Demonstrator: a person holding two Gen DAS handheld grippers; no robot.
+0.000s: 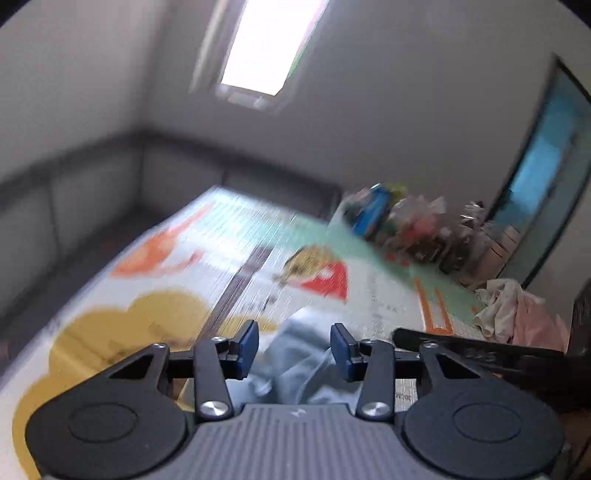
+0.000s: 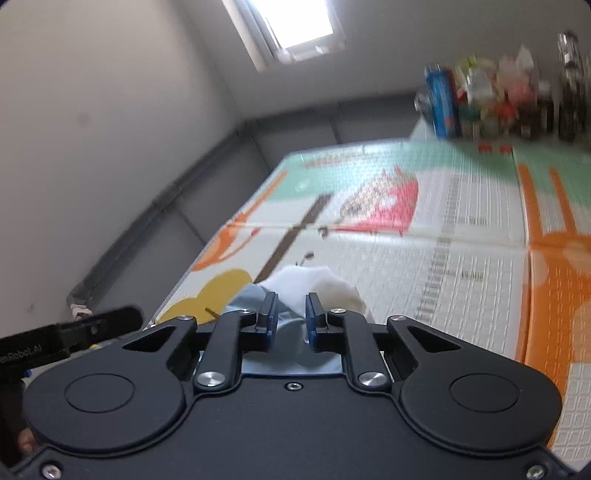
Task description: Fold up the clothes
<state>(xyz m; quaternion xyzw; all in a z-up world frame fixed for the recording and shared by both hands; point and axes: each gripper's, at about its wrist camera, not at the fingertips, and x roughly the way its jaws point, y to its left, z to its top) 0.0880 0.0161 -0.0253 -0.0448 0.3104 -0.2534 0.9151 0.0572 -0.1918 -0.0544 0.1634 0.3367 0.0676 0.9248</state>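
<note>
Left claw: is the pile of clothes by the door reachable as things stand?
Probably not yet. The left claw has light blue cloth between its pads, and the right claw's arm crosses toward the pile.

Two fisheye views, each mounted just behind a handheld gripper and looking forward and downward along its two fingers. In the left wrist view, the left gripper (image 1: 294, 349) fills the bottom of the frame, very near the lens; beyond it a printed play mat (image 1: 207, 240) stretches toward the grey wall and a bright window (image 1: 269, 44) at the top. The right wrist view sits equally close behind the right gripper (image 2: 291, 319), facing the same mat (image 2: 461, 229), with the window (image 2: 295, 26) at top centre. Both views share the mat, the window, and a cluster of clutter (image 1: 406, 221) (image 2: 498, 92) at the right.
</note>
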